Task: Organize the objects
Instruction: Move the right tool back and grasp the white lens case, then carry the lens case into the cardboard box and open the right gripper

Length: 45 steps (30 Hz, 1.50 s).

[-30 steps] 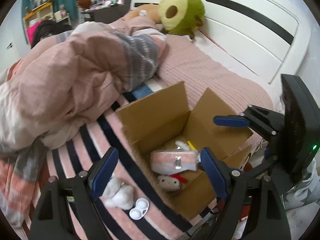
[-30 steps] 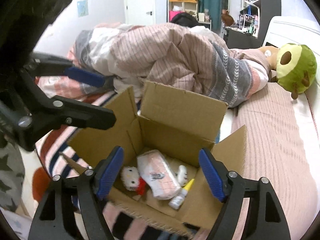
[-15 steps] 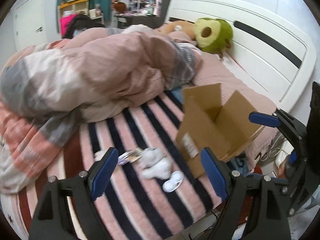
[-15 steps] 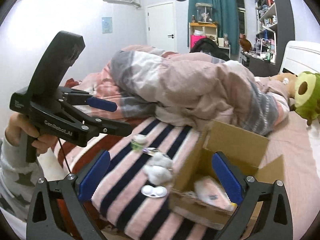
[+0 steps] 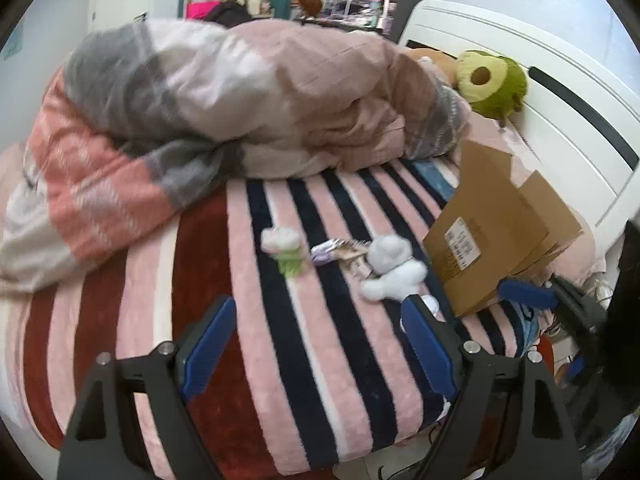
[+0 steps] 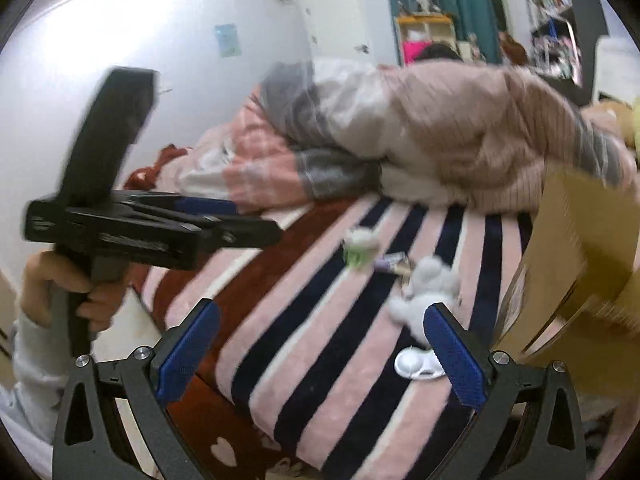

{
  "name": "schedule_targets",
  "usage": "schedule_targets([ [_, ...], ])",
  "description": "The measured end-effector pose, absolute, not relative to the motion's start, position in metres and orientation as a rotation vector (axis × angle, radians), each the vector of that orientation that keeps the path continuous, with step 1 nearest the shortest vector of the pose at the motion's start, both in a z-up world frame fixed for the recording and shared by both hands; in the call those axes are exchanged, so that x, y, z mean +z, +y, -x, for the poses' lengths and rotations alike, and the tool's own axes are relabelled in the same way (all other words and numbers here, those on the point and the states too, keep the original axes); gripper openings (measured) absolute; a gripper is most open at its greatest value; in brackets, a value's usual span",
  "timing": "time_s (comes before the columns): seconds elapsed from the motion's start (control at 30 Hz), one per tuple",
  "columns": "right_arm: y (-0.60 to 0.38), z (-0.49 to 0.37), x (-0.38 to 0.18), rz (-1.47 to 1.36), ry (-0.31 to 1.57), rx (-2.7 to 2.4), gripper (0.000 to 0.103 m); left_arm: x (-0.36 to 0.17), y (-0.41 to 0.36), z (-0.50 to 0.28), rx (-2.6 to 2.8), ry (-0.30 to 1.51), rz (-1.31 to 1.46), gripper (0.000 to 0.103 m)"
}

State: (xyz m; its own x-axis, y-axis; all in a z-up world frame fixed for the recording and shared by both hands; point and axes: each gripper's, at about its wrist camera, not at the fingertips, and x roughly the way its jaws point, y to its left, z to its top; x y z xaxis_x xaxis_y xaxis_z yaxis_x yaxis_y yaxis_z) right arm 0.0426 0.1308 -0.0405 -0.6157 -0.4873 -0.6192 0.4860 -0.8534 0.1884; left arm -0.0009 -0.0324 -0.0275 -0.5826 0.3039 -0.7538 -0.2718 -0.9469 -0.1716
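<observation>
Both claws have swung away from the cardboard box point(image 5: 492, 236). The left claw point(image 5: 320, 348) and right claw point(image 6: 320, 348) are open and empty; the right one just opened wider. The white plush toy point(image 5: 390, 268), beside the box, looks next.

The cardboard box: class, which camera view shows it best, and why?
The left wrist view. There the cardboard box sits nearly whole on the striped blanket, with its side panel, printed label and raised flaps visible. The right wrist view gives only a blurred corner of it, cut off at the picture's right edge.
</observation>
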Motion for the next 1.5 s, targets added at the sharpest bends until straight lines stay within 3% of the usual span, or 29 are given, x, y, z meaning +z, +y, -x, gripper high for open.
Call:
schedule_targets([
  [0.23, 0.131, -0.025, -0.095, -1.065, -0.034, -2.625, 0.1, -0.074, -0.037, 0.0, 2.52, -0.064, 1.319, 0.083],
  [0.33, 0.135, -0.017, -0.112, -1.129, -0.014, -2.684, 0.09, -0.089, -0.036, 0.002, 2.496, -0.094, 1.365, 0.083],
  [0.4, 0.14, -0.011, -0.125, -1.187, -0.039, -2.666, 0.09, -0.096, -0.036, 0.004, 2.473, -0.123, 1.376, 0.083],
  [0.63, 0.154, -0.003, -0.156, -1.262, -0.074, -2.719, 0.074, -0.106, -0.032, 0.01, 2.457, -0.123, 1.409, 0.083],
  [0.8, 0.15, -0.001, -0.165, -1.236, 0.05, -2.777, 0.058, -0.108, -0.029, 0.012, 2.451, -0.121, 1.419, 0.083],
  [1.23, 0.128, -0.016, -0.134, -1.061, 0.114, -2.532, 0.057, -0.087, -0.013, 0.015, 2.254, -0.123, 1.383, 0.083],
  [1.4, 0.107, -0.023, -0.105, -0.952, 0.202, -2.391, 0.057, -0.064, -0.003, 0.012, 2.212, -0.01, 1.381, 0.082],
  [1.5, 0.102, -0.025, -0.084, -0.889, 0.218, -2.334, 0.057, -0.049, -0.001, 0.011, 2.195, -0.004, 1.376, 0.072],
])
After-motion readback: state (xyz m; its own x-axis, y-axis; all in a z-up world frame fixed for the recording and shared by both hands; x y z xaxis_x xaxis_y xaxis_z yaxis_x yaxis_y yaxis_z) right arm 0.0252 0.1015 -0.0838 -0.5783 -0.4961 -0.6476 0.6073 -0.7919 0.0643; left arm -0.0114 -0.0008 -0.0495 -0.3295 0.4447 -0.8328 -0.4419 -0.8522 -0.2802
